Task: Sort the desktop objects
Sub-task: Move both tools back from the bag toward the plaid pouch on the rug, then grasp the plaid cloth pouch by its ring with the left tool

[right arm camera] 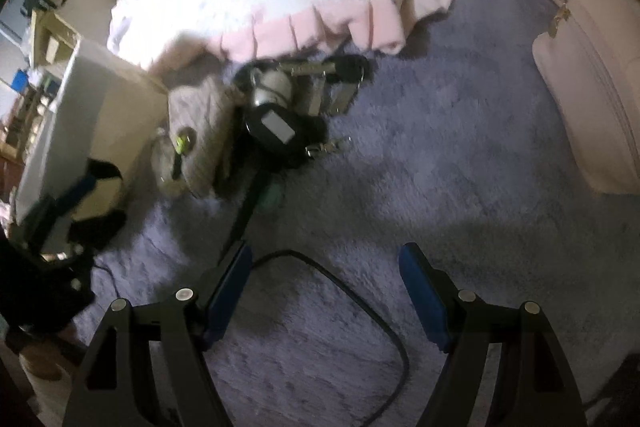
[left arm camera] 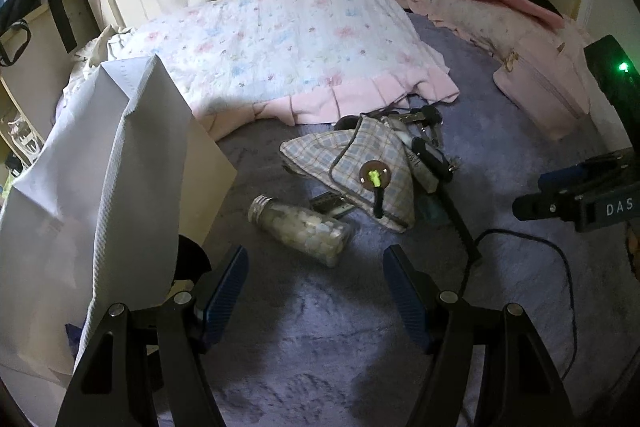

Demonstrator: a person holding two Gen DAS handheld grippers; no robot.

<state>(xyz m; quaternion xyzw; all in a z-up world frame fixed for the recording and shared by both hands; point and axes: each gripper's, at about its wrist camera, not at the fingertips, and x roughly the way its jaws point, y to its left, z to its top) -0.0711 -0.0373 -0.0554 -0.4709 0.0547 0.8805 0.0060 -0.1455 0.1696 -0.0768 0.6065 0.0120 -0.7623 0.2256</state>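
While both grippers, left (left arm camera: pixel 314 291) and right (right arm camera: pixel 326 291), hang agape and empty, we list the bottle (left arm camera: pixel 304 229): glass, hard, slick, breakable, best clasped mid-body.

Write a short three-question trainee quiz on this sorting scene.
1. True or false: the glass bottle stands upright.
2. What lies between the fingers of the right gripper? A) black cable B) plaid pouch C) nothing
3. Fill in: the left gripper is ____ and holds nothing.

Key: 1 false, it lies on its side on the purple blanket; 2 A, ungripped; 3 open.
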